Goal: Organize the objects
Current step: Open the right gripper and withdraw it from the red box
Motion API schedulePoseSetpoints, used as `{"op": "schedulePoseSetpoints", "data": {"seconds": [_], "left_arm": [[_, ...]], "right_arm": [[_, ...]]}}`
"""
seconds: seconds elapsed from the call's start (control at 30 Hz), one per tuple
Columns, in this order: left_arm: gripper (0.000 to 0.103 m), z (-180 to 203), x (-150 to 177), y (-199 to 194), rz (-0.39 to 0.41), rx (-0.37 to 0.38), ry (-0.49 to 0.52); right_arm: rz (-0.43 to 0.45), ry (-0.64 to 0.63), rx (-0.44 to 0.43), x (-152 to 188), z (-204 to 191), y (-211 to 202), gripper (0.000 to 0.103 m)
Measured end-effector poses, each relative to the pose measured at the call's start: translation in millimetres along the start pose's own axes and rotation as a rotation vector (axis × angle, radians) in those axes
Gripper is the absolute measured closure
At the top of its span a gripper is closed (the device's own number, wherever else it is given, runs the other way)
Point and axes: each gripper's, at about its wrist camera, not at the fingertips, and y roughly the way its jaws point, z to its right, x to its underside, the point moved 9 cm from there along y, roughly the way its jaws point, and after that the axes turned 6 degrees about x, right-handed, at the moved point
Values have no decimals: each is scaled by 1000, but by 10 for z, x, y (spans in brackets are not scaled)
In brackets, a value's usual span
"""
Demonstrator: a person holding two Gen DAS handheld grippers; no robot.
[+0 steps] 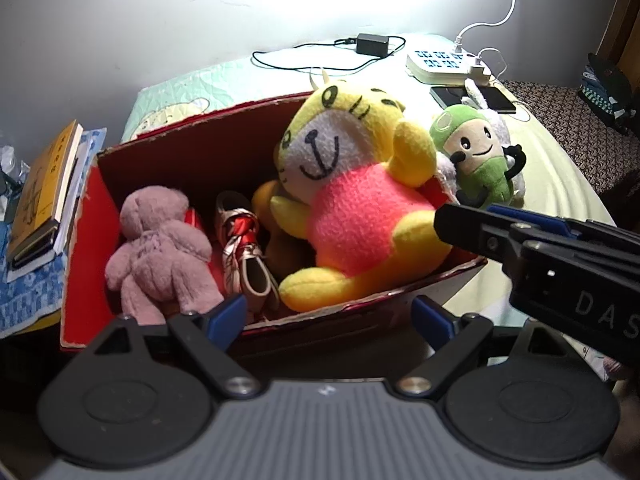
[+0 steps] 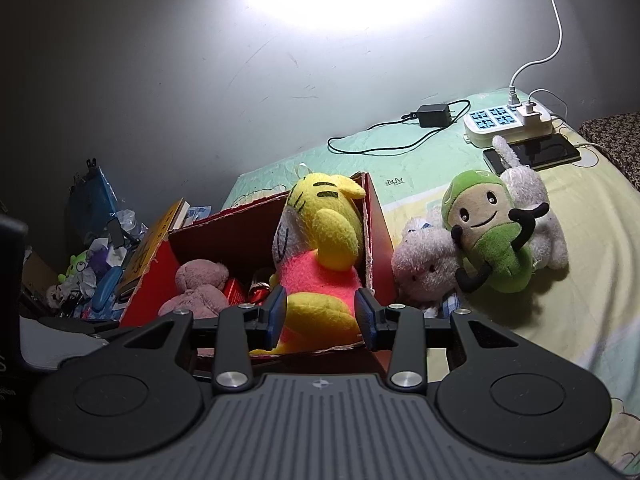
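Note:
A red cardboard box (image 1: 80, 248) (image 2: 378, 236) stands on the bed. In it lie a yellow tiger plush in a pink shirt (image 1: 352, 208) (image 2: 320, 248), a mauve bear plush (image 1: 160, 256) (image 2: 200, 284) and a small white and red shoe (image 1: 244, 256). A green-capped plush (image 1: 480, 160) (image 2: 492, 232) leans on white plushes (image 2: 428, 268) just right of the box. My left gripper (image 1: 330, 316) is open and empty over the box's near wall. My right gripper (image 2: 320, 316) is open around the tiger's leg, at the box's near right corner; it also shows in the left wrist view (image 1: 520, 240).
A white power strip (image 1: 444, 62) (image 2: 508, 124), a black adapter with cord (image 1: 372, 44) (image 2: 434, 116) and a phone (image 1: 476, 98) (image 2: 532, 154) lie at the far end of the bed. Books (image 1: 44, 192) and clutter (image 2: 92, 264) sit left of the box.

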Motion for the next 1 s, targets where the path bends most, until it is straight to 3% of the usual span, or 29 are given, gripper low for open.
{"op": "schedulePoseSetpoints", "data": {"seconds": [0.5,1.0], "left_arm": [[10,-92,-56,-26,30,-39,-16],[10,-13,-63,-4,13,-2,-11]], "right_arm": [[-2,-5,9,-4,-54,15,63],[-11,15,9,-11,4,33,63]]}}
